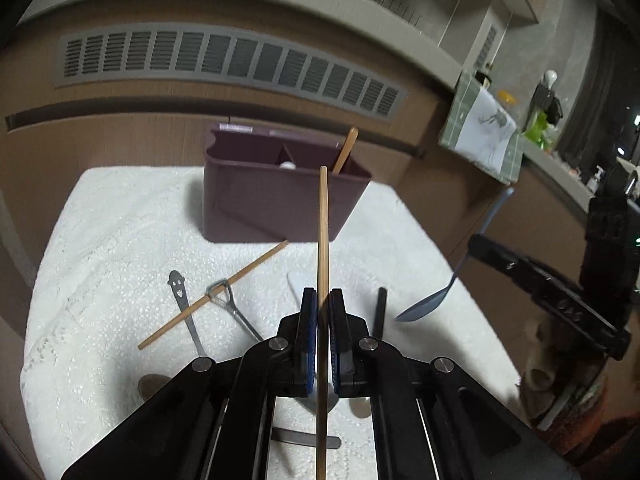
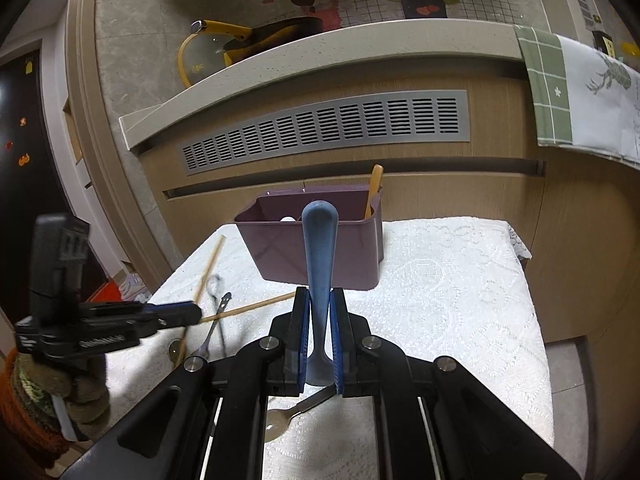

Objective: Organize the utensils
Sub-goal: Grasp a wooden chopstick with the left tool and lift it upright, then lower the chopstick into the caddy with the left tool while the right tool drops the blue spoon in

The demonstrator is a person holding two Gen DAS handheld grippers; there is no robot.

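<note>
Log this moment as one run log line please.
left tool: shut on wooden chopstick | right tool: shut on blue plastic spoon | purple plastic caddy: upright on white cloth

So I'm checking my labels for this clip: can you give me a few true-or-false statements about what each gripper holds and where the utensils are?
1. The left gripper is shut on a wooden chopstick. True.
2. The right gripper is open and holds nothing. False: it is shut on a blue spoon.
3. The purple utensil holder already holds a wooden utensil. True.
4. The second chopstick stands in the holder. False: it lies on the white cloth, across a metal utensil.
</note>
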